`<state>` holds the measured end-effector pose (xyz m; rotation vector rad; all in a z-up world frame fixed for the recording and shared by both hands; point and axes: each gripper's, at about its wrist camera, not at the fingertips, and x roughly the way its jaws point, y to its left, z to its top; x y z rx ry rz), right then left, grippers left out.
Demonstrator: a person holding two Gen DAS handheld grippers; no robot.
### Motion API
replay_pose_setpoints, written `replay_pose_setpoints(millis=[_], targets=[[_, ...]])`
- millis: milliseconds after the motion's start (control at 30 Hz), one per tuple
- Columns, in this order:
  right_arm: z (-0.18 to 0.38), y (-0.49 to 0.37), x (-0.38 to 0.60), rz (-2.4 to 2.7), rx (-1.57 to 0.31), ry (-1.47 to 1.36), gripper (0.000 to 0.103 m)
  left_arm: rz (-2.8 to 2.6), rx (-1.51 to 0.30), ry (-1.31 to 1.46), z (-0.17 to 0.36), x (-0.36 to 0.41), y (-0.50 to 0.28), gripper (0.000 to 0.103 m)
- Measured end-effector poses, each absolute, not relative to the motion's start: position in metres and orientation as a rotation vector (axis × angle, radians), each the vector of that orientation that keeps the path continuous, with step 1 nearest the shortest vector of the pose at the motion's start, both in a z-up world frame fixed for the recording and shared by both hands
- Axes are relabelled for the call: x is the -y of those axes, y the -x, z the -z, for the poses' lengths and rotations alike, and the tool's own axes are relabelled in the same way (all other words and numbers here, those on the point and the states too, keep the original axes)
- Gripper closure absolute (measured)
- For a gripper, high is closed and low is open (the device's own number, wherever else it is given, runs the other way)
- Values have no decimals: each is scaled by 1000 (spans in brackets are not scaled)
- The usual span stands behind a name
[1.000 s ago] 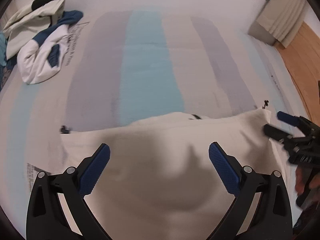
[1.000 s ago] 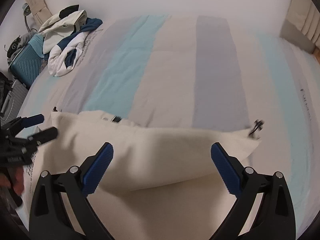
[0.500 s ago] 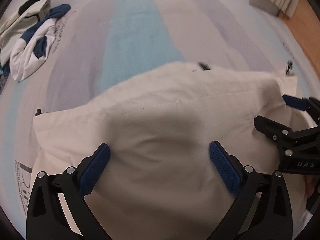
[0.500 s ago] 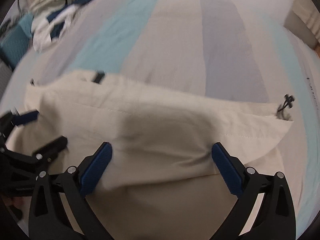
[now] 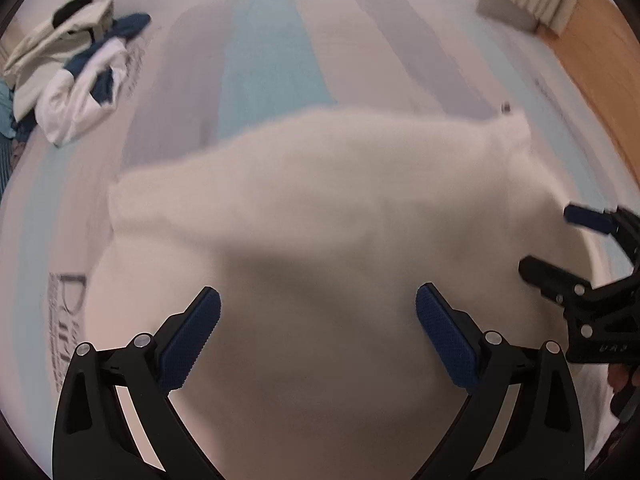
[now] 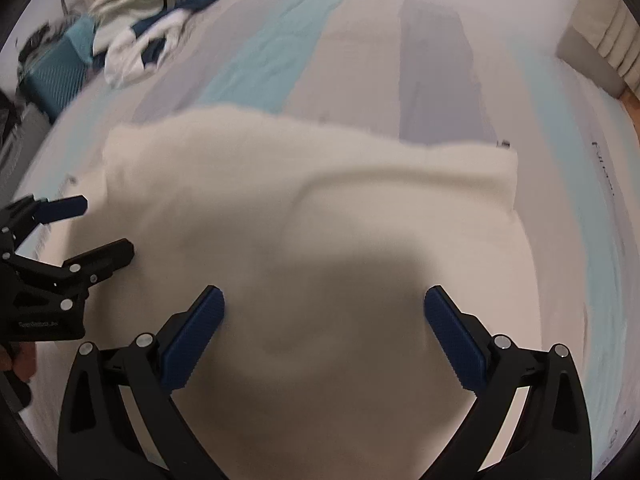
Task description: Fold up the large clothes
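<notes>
Cream garment (image 5: 328,216): spread on the striped bed (image 5: 272,60), blurred.
Left tool (image 5: 318,332): wide open over the garment, holding nothing.
Right tool (image 6: 324,332): wide open, empty, beside it.
Clothes pile (image 5: 80,68): far beyond the garment.

Garment (image 5: 320,216) on bed (image 5: 272,60), clothes pile (image 5: 80,76) far left behind.

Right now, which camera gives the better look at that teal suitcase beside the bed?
The right wrist view. There the teal suitcase shows its ribbed side at the bed's far left corner, beside the pile of clothes. The left wrist view catches only a teal sliver at its left edge.
</notes>
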<state>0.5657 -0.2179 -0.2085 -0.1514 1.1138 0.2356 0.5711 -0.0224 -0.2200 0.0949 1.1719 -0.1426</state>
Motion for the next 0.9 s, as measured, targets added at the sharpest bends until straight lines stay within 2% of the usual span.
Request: replay_pose_setpoints(millis=[200, 333, 567, 900], targets=[[247, -567, 210, -225, -1146, 219, 6, 128, -1211, -134, 253, 23, -572, 5], [233, -561, 214, -225, -1122, 180, 7, 115, -1199, -84, 236, 18, -564, 9], [217, -519, 219, -212, -1114, 197, 7, 142, -1153, -75, 210, 21, -519, 10], [254, -514, 219, -206, -1165, 221, 6, 125, -1221, -139, 262, 27, -506, 5]])
